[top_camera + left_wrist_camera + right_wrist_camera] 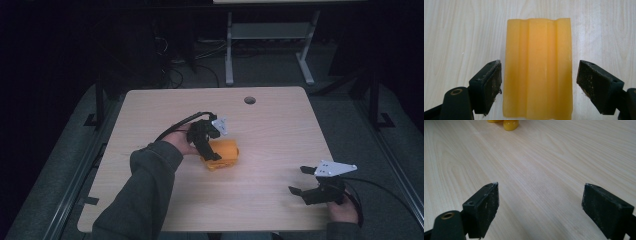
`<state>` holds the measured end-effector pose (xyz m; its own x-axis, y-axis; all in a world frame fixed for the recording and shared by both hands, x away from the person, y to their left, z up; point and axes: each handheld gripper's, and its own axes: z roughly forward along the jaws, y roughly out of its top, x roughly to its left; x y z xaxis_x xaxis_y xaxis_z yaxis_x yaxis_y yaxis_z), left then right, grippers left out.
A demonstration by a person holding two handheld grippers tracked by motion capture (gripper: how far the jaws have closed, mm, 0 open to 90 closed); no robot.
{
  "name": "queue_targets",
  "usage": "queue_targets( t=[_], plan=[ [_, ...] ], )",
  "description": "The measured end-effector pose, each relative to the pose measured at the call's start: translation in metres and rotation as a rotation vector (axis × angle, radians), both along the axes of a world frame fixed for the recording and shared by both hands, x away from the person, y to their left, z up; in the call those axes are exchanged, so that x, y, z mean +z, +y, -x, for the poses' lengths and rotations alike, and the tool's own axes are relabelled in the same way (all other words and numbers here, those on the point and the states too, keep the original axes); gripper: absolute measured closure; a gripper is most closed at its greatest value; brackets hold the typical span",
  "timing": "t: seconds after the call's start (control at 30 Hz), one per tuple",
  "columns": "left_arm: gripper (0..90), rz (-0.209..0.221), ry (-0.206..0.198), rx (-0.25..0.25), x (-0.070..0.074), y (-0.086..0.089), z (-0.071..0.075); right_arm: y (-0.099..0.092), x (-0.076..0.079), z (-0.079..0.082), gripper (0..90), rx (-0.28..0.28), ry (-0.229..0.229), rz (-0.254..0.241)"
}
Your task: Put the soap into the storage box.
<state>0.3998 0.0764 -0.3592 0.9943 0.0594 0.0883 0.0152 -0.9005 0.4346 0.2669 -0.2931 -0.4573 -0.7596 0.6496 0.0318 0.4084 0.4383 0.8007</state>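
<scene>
Near the centre of the high view, the yellow ridged block point(223, 153) lies on the wooden table point(270, 130), with the left gripper point(210, 150) lowered over its left end. In the left gripper view the block point(539, 67) runs up the middle of the frame between the two fingers point(490, 83), which are spread and stand just clear of its long sides, the left one nearly touching, the right one with a small gap. The step in hand looks like a grasp across the block's width. To do it well, shift the gripper slightly so the block sits centred, keep the pads square to the flat sides, then close evenly so it doesn't twist. The right gripper point(302, 182) waits at the lower right, fingers point(487, 206) spread over bare table, well apart from the block.
</scene>
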Motion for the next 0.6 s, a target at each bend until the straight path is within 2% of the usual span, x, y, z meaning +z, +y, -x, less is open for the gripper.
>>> queue_targets(
  t=[0.27, 0.33, 0.6],
  plan=[
    [19.6, 0.016, -0.021, 0.016, 0.006, 0.011, 0.008, 0.001, 0.000, 0.000, 13.7, 0.003, -0.006, 0.004],
    [19.7, 0.031, -0.017, 0.021, 0.007, 0.015, 0.009, 0.001, 0.000, 0.000, 13.7, 0.002, -0.001, 0.005],
    [19.9, 0.035, -0.018, 0.037, 0.009, 0.029, 0.014, 0.001, -0.001, 0.000, 13.7, 0.000, 0.004, 0.008]
  ],
)
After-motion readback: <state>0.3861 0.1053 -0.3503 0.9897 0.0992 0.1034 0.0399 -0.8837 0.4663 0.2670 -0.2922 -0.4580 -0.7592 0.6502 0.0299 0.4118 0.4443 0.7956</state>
